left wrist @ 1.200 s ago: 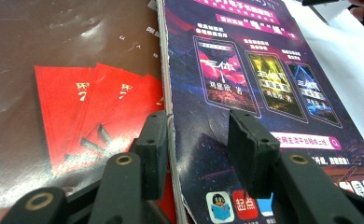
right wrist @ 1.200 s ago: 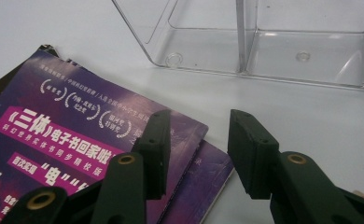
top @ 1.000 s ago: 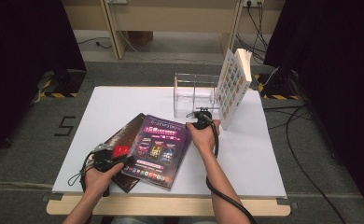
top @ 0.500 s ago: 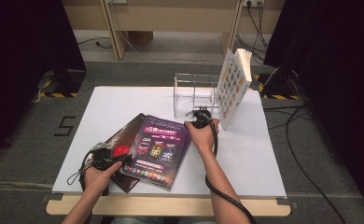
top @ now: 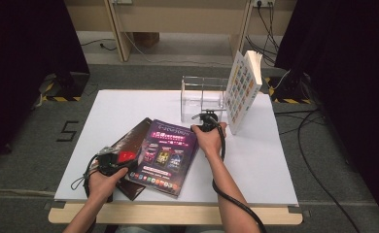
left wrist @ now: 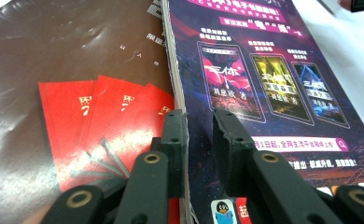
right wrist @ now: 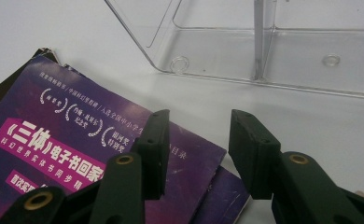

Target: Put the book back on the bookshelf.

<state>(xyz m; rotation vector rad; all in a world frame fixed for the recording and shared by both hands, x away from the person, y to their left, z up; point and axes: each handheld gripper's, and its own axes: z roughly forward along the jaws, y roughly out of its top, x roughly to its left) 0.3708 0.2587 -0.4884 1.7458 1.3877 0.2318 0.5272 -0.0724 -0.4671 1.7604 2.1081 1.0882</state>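
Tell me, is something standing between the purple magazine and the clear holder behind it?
Nothing visible does. Bare white table lies between the purple magazine and the open front of the clear holder. The right claw is at the magazine's far corner; the left claw, which has just been closing, straddles its near edge.

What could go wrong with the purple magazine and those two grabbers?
The left gripper has just been closing at the purple magazine edge; its jaws straddle the spine beside the brown magazine, so it might pinch both or crumple pages. The right gripper stands open over the purple magazine's far corner, which looks bent already; a grip there might crease it more. The clear rack and the standing book are close behind; a quick lift could knock them.
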